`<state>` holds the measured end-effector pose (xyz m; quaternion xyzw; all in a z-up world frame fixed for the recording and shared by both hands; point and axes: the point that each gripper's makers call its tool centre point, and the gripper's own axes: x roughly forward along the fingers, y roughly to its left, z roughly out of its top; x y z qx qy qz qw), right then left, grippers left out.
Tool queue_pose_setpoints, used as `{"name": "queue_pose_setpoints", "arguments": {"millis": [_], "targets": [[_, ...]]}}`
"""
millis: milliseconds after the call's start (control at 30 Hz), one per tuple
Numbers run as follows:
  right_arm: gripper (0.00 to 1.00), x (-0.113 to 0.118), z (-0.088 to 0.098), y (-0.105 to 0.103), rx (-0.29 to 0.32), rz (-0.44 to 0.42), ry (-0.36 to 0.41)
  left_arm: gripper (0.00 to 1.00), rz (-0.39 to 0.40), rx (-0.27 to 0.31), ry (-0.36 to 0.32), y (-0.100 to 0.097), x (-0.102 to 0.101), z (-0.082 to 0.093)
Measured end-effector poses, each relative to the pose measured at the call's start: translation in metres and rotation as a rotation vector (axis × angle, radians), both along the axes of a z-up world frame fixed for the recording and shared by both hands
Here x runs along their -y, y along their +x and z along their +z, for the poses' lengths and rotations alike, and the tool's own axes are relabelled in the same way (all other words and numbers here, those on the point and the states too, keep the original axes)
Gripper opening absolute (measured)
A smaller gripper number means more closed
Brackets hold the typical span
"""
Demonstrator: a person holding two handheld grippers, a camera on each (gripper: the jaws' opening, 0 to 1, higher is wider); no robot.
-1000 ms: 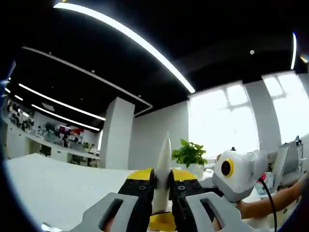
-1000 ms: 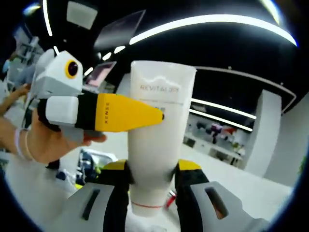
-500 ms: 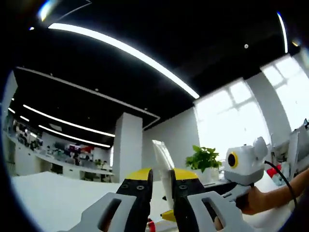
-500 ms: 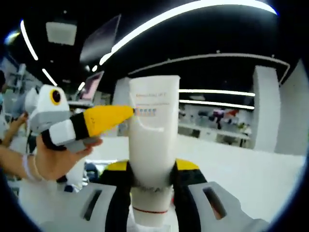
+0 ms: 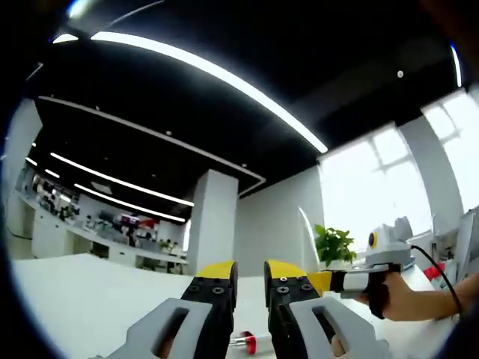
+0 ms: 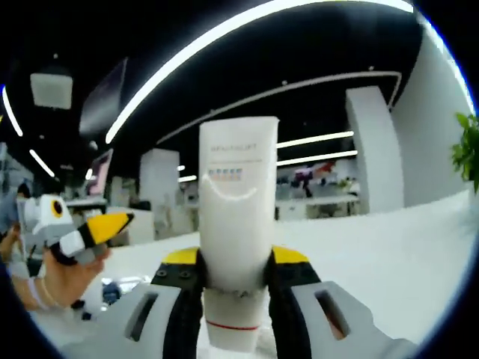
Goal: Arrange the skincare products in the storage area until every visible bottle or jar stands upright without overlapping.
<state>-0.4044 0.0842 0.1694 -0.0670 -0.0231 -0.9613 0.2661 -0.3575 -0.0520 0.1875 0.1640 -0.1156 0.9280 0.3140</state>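
Left gripper view: a white counter spreads under a dark ceiling with long light strips; a potted plant stands by bright windows. The left claw is nearly closed with nothing between its jaws

Right gripper view: the right claw is clenched on a smooth white tube, long axis running up the view, flat end up

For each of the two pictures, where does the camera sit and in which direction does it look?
Left gripper view: rides on the left gripper, looks up across a white table toward the ceiling lights; a hand holds the right gripper.
Right gripper view: rides on the right gripper, shut on a white tube; a hand holds the left gripper.
Shared: the tube, both grippers, the office.
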Motion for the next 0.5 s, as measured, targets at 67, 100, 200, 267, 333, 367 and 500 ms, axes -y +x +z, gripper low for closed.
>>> {"name": "queue_pose_setpoints", "arguments": {"millis": [67,100,200,267,333,367,500], "targets": [[0.31,-0.009,-0.002,-0.004,-0.004,-0.036,0.013,0.14,-0.001,-0.001,-0.006,0.000,-0.001,-0.001],[0.31,-0.021,-0.004,-0.009,-0.007,-0.092,0.034,0.14,-0.002,0.001,-0.009,0.001,-0.001,-0.001],[0.31,-0.041,-0.011,-0.017,-0.006,-0.177,0.047,0.14,0.000,0.011,-0.018,-0.001,-0.002,-0.005],[0.31,-0.050,-0.013,-0.021,0.003,-0.200,0.019,0.14,0.002,0.014,-0.033,-0.002,-0.004,-0.007],[0.31,-0.060,-0.015,-0.024,0.011,-0.224,-0.012,0.14,0.003,0.018,-0.050,-0.003,-0.006,-0.010],[0.31,-0.065,-0.016,-0.026,0.012,-0.238,-0.014,0.14,0.003,0.018,-0.053,-0.003,-0.006,-0.010],[0.31,-0.084,-0.030,-0.036,0.039,-0.301,-0.011,0.14,0.002,0.021,-0.053,-0.003,-0.005,-0.010]]}}
